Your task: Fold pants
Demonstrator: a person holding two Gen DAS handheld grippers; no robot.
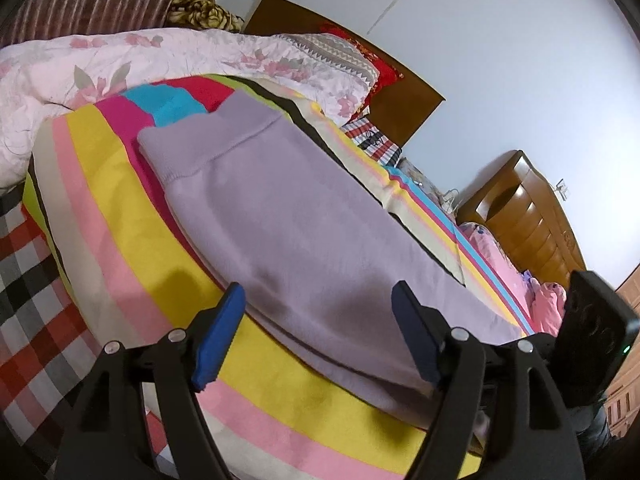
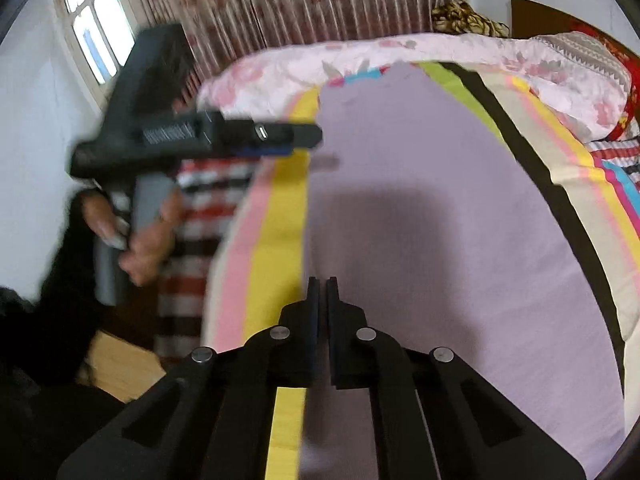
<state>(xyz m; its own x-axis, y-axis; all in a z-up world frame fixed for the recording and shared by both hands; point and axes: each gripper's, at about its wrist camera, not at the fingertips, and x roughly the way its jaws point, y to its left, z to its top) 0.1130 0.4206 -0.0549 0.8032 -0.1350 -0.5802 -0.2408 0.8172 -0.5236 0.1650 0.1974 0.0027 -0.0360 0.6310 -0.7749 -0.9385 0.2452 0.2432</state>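
Note:
Lilac knit pants (image 1: 296,216) lie flat on a striped blanket (image 1: 120,216) on a bed, waistband at the far end. My left gripper (image 1: 318,300) is open, its blue-padded fingers straddling the near edge of the pants just above the cloth. In the right wrist view the pants (image 2: 420,220) fill the middle, and my right gripper (image 2: 321,282) is shut with nothing visibly between its fingers, hovering at the pants' left edge. The left gripper (image 2: 308,140) also shows there, blurred, held by a hand at the pants' left edge.
A pink floral quilt (image 1: 168,56) is bunched at the far side of the bed. A wooden headboard (image 1: 400,92) and a wooden dresser (image 1: 528,216) stand against the wall. Checked bedding (image 1: 24,264) hangs at the left. Curtains (image 2: 280,4) and a window (image 2: 96,28) are behind.

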